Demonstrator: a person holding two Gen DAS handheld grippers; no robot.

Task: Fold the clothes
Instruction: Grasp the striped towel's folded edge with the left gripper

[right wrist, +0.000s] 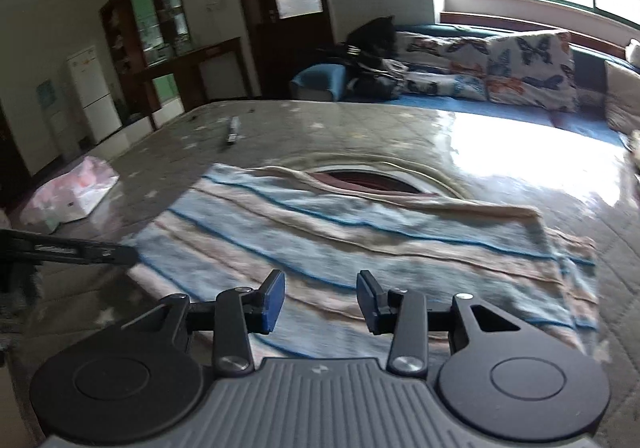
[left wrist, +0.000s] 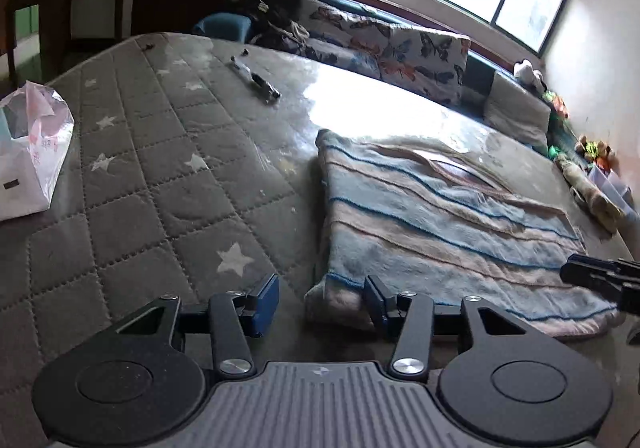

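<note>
Striped garment (left wrist: 440, 215) (right wrist: 360, 240): fuzzy knit, pale blue and beige bands with thin dark-blue lines. Lies flat on the grey star-quilted mattress (left wrist: 160, 187), folded into a rough rectangle. Neck opening at far edge, dark lining showing. Near left corner slightly bunched; right edge shows uneven layers.

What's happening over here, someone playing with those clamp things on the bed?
A person is holding two handheld grippers over a striped garment spread flat on a quilted mattress, about to fold it. The left gripper sits open at the garment's near left corner, and the right gripper hovers open over its near edge. Neither has grabbed the cloth yet. A plastic bag and a small dark object lie farther off on the mattress.
</note>
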